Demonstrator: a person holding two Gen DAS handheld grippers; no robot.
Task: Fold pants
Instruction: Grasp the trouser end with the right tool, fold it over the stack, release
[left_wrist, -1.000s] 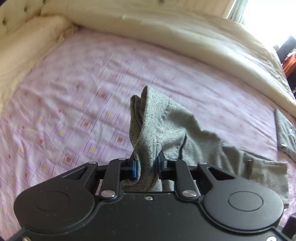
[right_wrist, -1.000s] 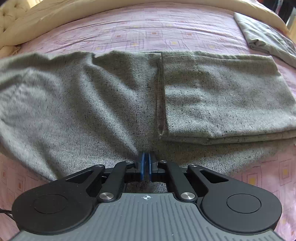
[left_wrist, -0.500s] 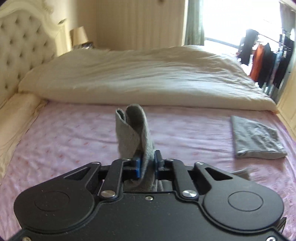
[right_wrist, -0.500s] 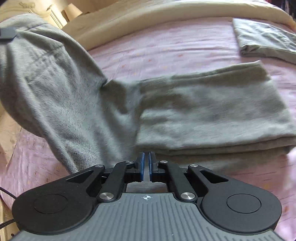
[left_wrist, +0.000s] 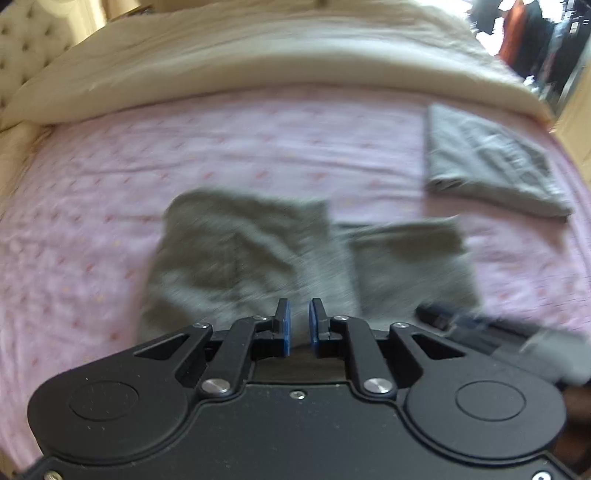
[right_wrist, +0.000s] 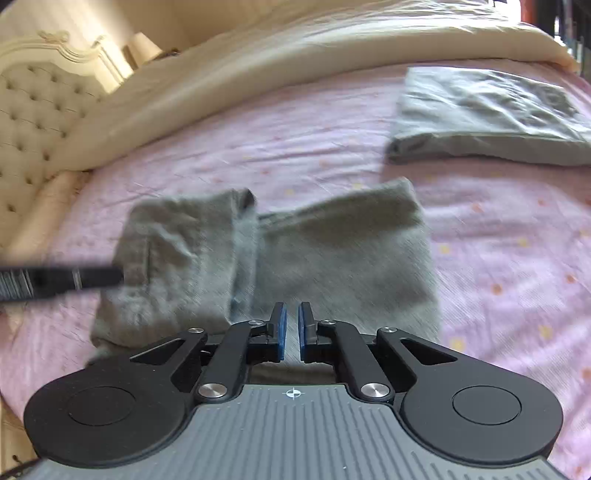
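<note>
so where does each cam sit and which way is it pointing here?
Left wrist: on the left gripper, looking along its open jaws across the grey pants on the pink sheet; the right gripper blurs in at right.
Right wrist: on the right gripper, jaws open, looking over the pants toward the headboard; the left gripper blurs in at left.
Shared: pants, sheet, cream duvet, folded grey cloth.

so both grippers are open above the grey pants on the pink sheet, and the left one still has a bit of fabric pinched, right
Not quite. The left gripper holds nothing: the left wrist view shows an empty gap between its blue pads, with the grey pants lying on the pink sheet beyond them. The rest stands; the right gripper is open above the pants too.
</note>
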